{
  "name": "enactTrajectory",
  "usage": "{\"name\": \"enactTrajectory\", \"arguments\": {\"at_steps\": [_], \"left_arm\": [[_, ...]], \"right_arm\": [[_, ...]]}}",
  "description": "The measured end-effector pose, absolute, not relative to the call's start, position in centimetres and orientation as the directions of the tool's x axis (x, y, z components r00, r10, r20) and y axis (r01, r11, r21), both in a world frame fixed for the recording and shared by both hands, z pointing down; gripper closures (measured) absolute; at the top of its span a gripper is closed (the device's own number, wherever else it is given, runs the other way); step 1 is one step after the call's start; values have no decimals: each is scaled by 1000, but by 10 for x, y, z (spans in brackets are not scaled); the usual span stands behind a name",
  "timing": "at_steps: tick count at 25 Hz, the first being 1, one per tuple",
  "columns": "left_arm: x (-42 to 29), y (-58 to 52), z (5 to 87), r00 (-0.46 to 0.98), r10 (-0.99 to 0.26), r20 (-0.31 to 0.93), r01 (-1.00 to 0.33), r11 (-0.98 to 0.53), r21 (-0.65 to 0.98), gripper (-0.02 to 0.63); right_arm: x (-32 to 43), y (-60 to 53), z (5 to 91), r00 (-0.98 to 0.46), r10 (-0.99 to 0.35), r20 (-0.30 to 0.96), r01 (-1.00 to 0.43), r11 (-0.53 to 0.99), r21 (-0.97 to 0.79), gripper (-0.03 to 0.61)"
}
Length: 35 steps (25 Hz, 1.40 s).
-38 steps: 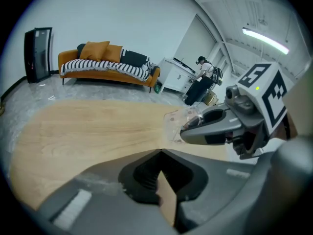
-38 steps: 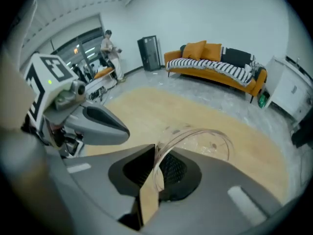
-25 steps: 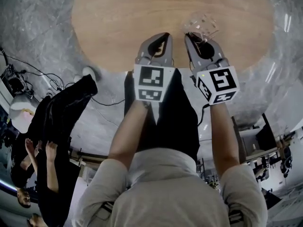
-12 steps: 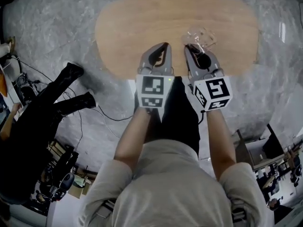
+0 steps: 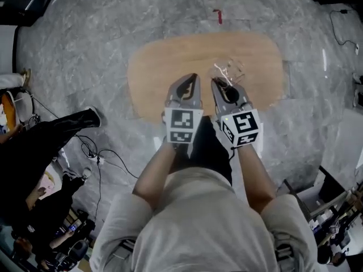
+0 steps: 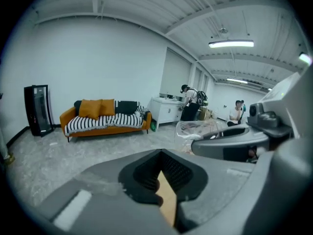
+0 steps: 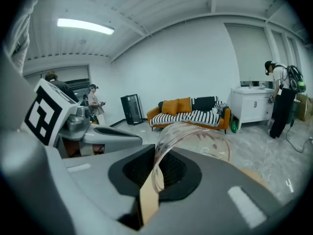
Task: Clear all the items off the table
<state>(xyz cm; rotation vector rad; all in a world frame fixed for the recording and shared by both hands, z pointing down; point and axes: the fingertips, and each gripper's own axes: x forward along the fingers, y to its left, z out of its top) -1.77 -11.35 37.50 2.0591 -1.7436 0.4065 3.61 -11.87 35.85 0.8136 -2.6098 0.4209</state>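
Note:
The oval wooden table [image 5: 170,61] lies below me, small in the head view. A clear plastic cup [image 5: 228,72] hangs over its right half. My right gripper [image 5: 220,84] is shut on the cup, and the cup's thin rim [image 7: 168,141] runs down between the jaws of that gripper [image 7: 155,155]. My left gripper [image 5: 190,79] sits just left of it over the table's near edge, shut with nothing in it. In the left gripper view the jaws [image 6: 160,153] meet, with the right gripper [image 6: 234,141] and cup [image 6: 195,129] beside them.
People in black [image 5: 51,135] stand at the left, with cables [image 5: 93,152] on the marble floor. A red mark [image 5: 218,16] lies beyond the table. An orange sofa [image 6: 105,116], a black cooler [image 6: 36,109], a white cabinet [image 7: 252,104] and a person [image 7: 281,99] are across the room.
The head view has pulled back: the table looks smaller and farther below. Both grippers stay side by side, the right one still holding the cup. The people at left have shifted.

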Motion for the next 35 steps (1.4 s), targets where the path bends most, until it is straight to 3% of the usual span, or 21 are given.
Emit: {"name": "enactTrajectory", "arguments": {"at_steps": [13,26,35], "left_arm": [[8,-71,258,350,-889,294,-934,-355,37,594],[21,9,226,450,-871,196,-889,-458,10,594],[19,16,211,487,-857,166,-871,-491,22,594]], "right_arm": [[59,-63,250,-683,-680,266,-718,691,-76,545],[92,31,214,-570,-806,159,-818,576,-11,546],[86,46,201,-536,-831,150,-838,546,29,546]]}}
